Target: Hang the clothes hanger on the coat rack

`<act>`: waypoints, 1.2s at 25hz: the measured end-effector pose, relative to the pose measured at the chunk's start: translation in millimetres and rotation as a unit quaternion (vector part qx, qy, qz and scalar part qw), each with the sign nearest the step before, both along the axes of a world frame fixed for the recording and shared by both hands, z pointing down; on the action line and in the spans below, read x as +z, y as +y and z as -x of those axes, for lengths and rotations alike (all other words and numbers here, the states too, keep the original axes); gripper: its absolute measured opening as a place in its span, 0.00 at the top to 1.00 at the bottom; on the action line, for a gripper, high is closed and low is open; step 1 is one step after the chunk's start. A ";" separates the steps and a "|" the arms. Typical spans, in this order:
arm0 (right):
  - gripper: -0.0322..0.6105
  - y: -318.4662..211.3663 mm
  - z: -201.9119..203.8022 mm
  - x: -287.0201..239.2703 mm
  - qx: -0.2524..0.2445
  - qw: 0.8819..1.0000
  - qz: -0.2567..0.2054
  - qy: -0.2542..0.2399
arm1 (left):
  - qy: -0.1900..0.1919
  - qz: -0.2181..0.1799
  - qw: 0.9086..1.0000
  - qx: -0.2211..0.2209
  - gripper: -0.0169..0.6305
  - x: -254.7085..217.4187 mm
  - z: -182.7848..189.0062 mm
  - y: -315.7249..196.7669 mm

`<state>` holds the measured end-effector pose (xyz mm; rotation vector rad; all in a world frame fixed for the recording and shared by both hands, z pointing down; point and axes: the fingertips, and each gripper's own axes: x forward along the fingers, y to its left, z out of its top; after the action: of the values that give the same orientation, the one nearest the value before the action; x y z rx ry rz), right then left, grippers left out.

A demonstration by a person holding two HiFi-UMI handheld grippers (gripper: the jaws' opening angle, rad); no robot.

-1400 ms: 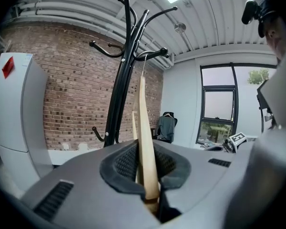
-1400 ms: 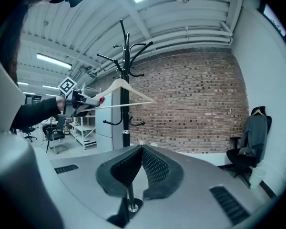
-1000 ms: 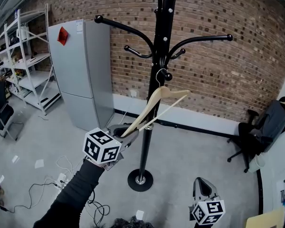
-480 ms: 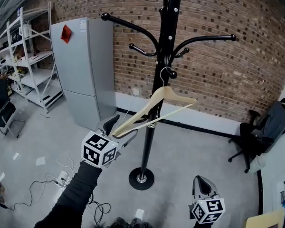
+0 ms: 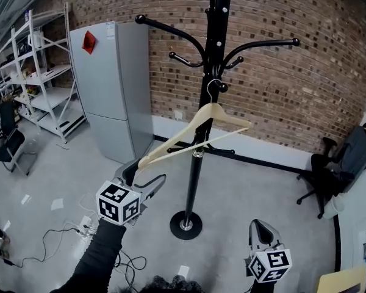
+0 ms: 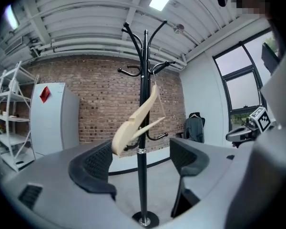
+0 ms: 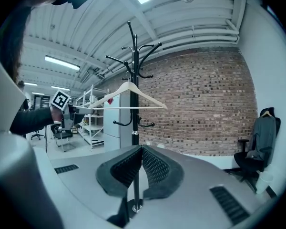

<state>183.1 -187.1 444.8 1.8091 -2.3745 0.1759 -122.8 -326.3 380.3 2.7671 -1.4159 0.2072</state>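
Item, wooden hanger: hooked on a peg of the coat rack, long axis sloping down toward my nearer left gripper, whose jaws are opening just beneath its low end, gripping nothing; my right gripper closed empty, well apart.

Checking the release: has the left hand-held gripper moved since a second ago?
Yes. The left hand-held gripper, jaws opening off the hanger with nothing between them, has backed away from the rack pole, leftward and lower in the head view.
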 end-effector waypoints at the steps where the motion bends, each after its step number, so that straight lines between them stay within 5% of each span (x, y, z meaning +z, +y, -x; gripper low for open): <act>1: 0.93 1.7 1.2 -0.3 -0.002 1.000 -0.001 -0.001 | 0.006 0.007 1.000 0.005 0.41 5.9 -2.2 7.7; 14: 0.93 24.9 23.7 -29.1 -0.047 0.998 -0.035 0.007 | 0.066 0.058 0.995 0.036 0.42 42.2 -46.1 98.3; 23: 0.93 47.3 33.2 -52.2 -0.062 0.996 -0.064 0.012 | 0.084 0.020 0.993 0.086 0.77 20.8 -87.9 165.7; 28: 0.93 53.2 32.7 -65.9 -0.061 0.995 -0.078 0.013 | 0.066 -0.007 0.995 0.075 0.96 7.9 -100.7 183.4; 30: 0.94 56.0 32.7 -69.3 -0.059 0.995 -0.083 0.009 | 0.067 -0.014 0.995 0.068 0.96 3.9 -103.7 188.5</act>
<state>150.4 -131.1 375.5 1.7217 -2.5411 -0.0531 -19.1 -137.8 384.2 2.8412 -1.2107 0.0033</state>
